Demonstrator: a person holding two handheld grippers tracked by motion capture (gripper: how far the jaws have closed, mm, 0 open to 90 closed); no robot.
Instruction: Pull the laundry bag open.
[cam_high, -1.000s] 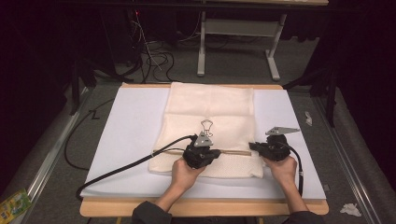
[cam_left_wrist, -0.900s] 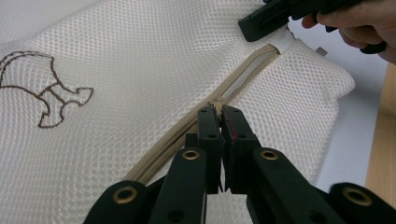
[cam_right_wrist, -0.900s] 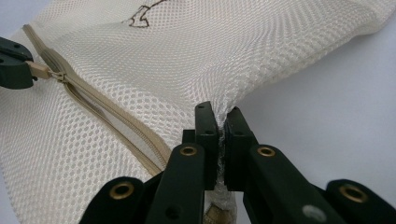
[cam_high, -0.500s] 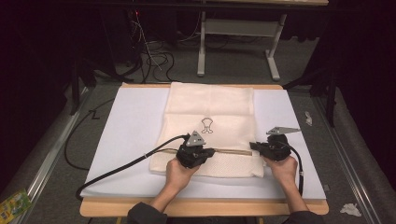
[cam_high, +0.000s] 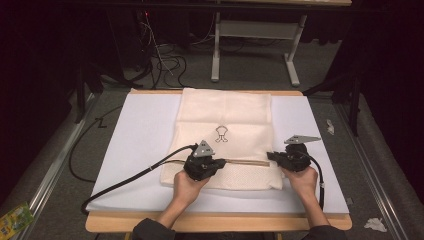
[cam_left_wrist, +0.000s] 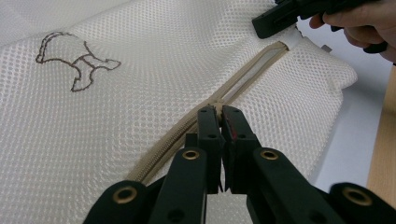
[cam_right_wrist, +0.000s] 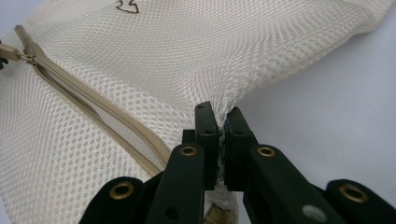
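A cream mesh laundry bag (cam_high: 225, 120) with a small brown drawn figure (cam_high: 221, 133) lies flat on a white mat (cam_high: 135, 145). A beige zipper (cam_high: 247, 162) runs across its near part. My left gripper (cam_high: 220, 161) is shut on the zipper pull (cam_left_wrist: 217, 105); the zipper is open from there toward the right end. My right gripper (cam_high: 270, 156) is shut on the bag's mesh (cam_right_wrist: 223, 108) at the right edge, beside the zipper's end. In the left gripper view the right gripper (cam_left_wrist: 280, 18) shows at the top right.
The mat lies on a wooden table (cam_high: 215, 222). A black cable (cam_high: 130, 177) trails left from the left gripper across the mat. Beyond the table are a white desk frame (cam_high: 255, 45), floor cables (cam_high: 165, 62) and scraps of paper (cam_high: 375, 224) on the carpet.
My left gripper has moved left along the zipper with the pull, widening the gap to the right gripper and opening more of the zipper. The right gripper has stayed put.
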